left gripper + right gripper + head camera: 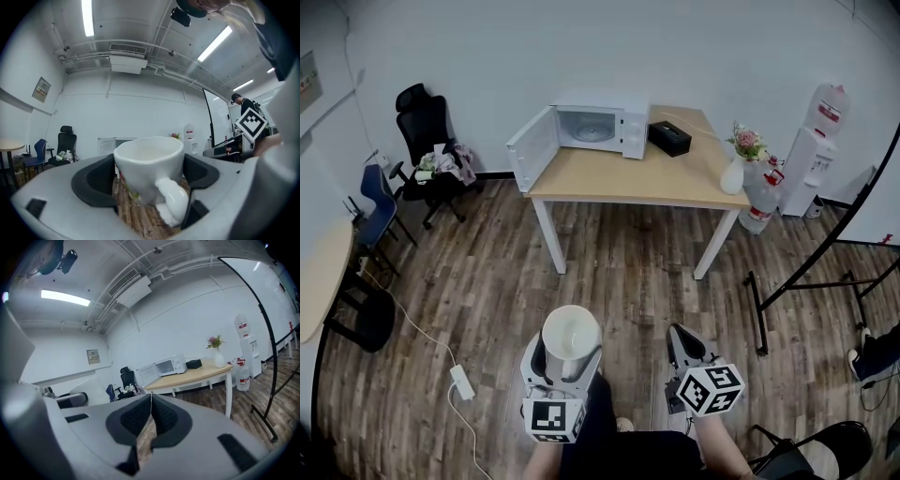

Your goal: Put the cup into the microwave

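Well apart from open microwave (600, 125) on table (628, 175), left tool (569, 364) clamping cup (570, 333), right tool (682, 337) closed.

cup (571, 333): white, with a small green-and-red print low on its side
left gripper (567, 354): grey, black pads (93, 180), black-and-white marker squares on its cube (553, 419)
right gripper (682, 339): same grey, black and marker squares
floor (619, 281) below both: brown wood planks
table (619, 178) ahead: pale wood top, white legs
microwave (633, 127): white
box (669, 138): black
vase (732, 176): white
flowers (747, 142): pink
chair (425, 127) far ahead-left: black
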### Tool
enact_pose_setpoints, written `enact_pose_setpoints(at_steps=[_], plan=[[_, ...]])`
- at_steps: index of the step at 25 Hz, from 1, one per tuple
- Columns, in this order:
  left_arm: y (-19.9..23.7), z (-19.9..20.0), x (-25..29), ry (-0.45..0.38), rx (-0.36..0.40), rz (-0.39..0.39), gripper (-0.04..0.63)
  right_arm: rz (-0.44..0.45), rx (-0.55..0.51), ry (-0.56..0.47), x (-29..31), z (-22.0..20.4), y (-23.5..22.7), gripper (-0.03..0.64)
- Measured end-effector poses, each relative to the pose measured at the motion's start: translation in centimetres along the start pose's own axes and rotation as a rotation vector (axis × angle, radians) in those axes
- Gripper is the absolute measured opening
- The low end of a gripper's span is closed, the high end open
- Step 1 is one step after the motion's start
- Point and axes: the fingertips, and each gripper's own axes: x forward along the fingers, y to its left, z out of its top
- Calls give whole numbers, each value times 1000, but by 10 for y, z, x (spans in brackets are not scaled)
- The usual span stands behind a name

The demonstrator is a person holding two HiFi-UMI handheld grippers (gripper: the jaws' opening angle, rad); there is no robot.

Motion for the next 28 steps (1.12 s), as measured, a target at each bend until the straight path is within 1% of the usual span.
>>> enact_pose_setpoints(at_steps=[6,14,28], plan=[[4,-3,16,17,6,1,443,-5,-2,11,15,4,-5,-6],[17,-14,53,48,1,-7,443,-3,-4,21,57,16,-12,-6],[69,-14,146,68,-25,-22,443,-10,-36,53,159,43,-21,-6]])
